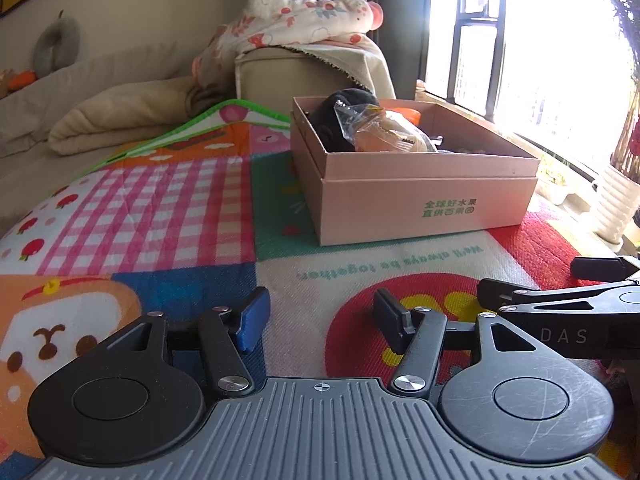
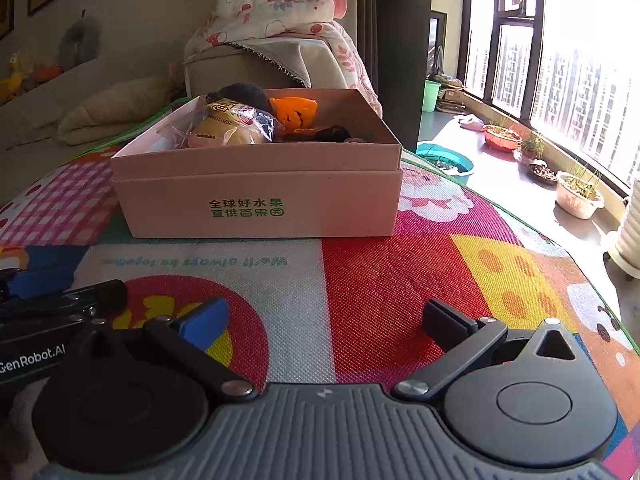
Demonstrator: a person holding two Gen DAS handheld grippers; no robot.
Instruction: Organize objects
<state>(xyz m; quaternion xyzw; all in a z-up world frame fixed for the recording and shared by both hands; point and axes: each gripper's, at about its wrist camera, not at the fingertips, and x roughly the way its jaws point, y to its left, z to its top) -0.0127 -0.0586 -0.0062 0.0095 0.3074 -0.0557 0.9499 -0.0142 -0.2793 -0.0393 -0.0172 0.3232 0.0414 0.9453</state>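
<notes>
A pink cardboard box (image 1: 424,196) (image 2: 260,204) with green print stands on the colourful play mat (image 1: 160,208) (image 2: 400,280). Inside lie a dark knitted item (image 1: 352,104) (image 2: 244,94), a bagged bread roll (image 1: 384,128) (image 2: 228,128) and an orange thing (image 2: 296,110). My left gripper (image 1: 320,320) hovers over the mat short of the box, open, nothing between its blue pads. My right gripper (image 2: 326,322) is beside it, also open and empty. Each gripper shows at the edge of the other's view.
A beige sofa with a folded floral blanket (image 1: 304,20) (image 2: 276,12) stands behind the box. To the right run a bright window, plant pots (image 2: 580,196), a blue basin (image 2: 448,162) and a white ribbed pot (image 1: 616,204). A rolled quilt (image 1: 112,120) lies at the left.
</notes>
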